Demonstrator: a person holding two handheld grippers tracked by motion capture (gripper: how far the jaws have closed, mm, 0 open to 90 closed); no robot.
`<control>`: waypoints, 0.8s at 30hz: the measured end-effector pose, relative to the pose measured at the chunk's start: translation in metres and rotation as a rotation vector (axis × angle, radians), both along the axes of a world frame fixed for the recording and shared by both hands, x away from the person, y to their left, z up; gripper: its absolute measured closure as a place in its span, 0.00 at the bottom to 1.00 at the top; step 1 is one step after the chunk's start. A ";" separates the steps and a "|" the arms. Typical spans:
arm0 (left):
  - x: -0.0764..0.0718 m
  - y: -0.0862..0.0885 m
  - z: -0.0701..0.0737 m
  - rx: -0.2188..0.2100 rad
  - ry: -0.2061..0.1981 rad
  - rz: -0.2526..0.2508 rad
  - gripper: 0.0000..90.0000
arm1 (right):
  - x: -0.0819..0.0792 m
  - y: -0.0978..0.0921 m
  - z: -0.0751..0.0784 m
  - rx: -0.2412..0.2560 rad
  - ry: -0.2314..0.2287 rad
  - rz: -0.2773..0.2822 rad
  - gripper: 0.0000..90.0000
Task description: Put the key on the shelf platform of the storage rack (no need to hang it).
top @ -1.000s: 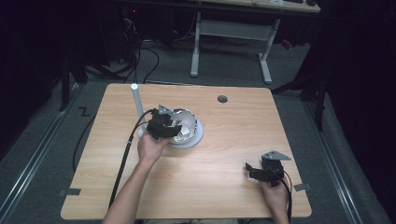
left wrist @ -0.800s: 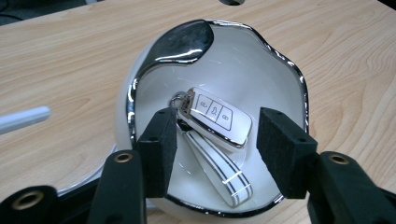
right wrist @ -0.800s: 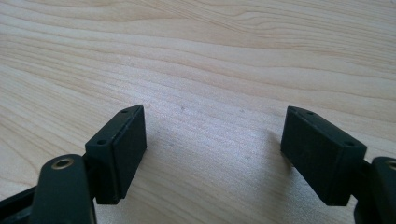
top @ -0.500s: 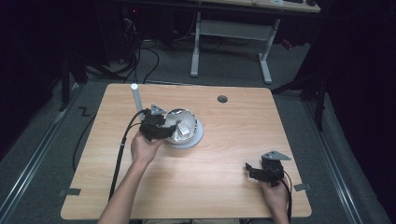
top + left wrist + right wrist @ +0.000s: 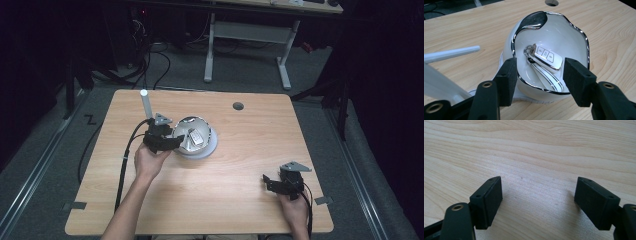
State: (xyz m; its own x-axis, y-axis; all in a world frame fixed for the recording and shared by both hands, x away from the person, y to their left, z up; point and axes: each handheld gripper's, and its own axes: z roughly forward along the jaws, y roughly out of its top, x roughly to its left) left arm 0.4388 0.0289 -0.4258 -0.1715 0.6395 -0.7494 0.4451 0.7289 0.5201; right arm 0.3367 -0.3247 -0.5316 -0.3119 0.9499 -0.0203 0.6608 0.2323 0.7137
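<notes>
Partly, the key fob (image 5: pixel 547 58) hides its strap inside the bowl (image 5: pixel 574 42).

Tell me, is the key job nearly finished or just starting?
About midway, it seems. Done: the car key lies inside the white bowl. In hand: the left gripper hangs open at the bowl's near rim, jaws either side, gripping nothing. Left: probably closing on something. The right gripper rests open over bare table.

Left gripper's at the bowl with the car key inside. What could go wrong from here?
1. The left gripper is open, jaws astride the bowl's glossy near rim; a pinch could slip or tip it.
2. The car key lies loose inside and could slide out.
3. A white rod stands close behind.
</notes>
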 end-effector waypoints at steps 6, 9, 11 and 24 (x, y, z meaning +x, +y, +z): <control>-0.003 0.006 0.000 -0.006 0.000 0.010 0.50 | 0.000 0.000 0.000 0.000 0.000 0.000 0.25; -0.005 0.009 0.001 -0.008 -0.005 0.012 0.50 | 0.000 0.000 0.000 0.001 0.001 0.000 0.25; -0.006 0.013 0.002 -0.009 -0.010 0.016 0.50 | 0.000 0.000 0.000 0.000 0.000 0.000 0.25; -0.012 0.031 0.006 -0.049 -0.016 0.061 0.47 | 0.000 0.000 0.000 -0.001 0.000 0.000 0.25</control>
